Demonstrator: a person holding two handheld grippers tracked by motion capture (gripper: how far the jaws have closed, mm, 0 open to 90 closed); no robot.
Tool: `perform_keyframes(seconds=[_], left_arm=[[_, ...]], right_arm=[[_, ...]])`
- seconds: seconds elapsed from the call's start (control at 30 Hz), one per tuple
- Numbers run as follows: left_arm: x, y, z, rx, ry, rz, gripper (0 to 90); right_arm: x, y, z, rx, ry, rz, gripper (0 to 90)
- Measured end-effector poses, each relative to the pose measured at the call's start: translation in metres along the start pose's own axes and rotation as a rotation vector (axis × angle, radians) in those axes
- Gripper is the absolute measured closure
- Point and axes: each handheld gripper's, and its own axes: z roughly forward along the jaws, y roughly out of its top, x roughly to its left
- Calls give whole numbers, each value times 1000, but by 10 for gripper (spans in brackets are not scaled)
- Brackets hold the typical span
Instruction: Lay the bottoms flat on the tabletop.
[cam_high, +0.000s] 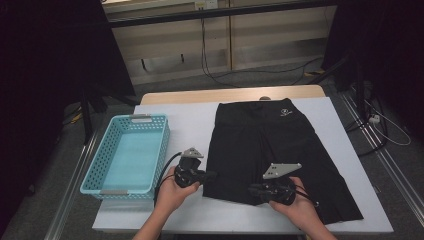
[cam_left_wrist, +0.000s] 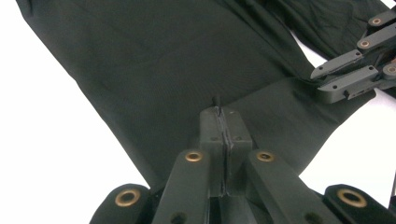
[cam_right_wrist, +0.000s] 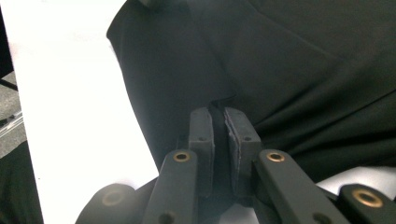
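A pair of black shorts (cam_high: 270, 140) lies flat on the white table (cam_high: 185, 120), waistband at the far side. My left gripper (cam_high: 214, 175) is at the hem's near left corner, shut with a fold of the black fabric (cam_left_wrist: 187, 56) pinched between its jaws (cam_left_wrist: 223, 114). My right gripper (cam_high: 251, 189) is at the near hem a little to the right, its jaws (cam_right_wrist: 218, 114) closed on a fold of the shorts (cam_right_wrist: 280, 60). In the left gripper view the right gripper (cam_left_wrist: 320, 84) shows at the upper right on the same hem.
A teal plastic basket (cam_high: 162, 145) stands at the table's left side, close to my left hand. The table's near edge runs just under both hands. Cables and dark stands lie on the floor beyond the far edge.
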Motion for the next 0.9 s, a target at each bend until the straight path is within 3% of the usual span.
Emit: perform_keyframes(seconds=[0.17, 0.53, 0.9], left_arm=[[-4, -1, -3, -3, -17, 6, 893], [-3, -1, -6, -3, -25, -2, 891], [-5, -3, -4, 10, -32, 4, 888]], right_arm=[[6, -2, -3, -1, 24, -13, 819], [9, -2, -3, 2, 28, -23, 814], [14, -3, -2, 6, 39, -19, 709]])
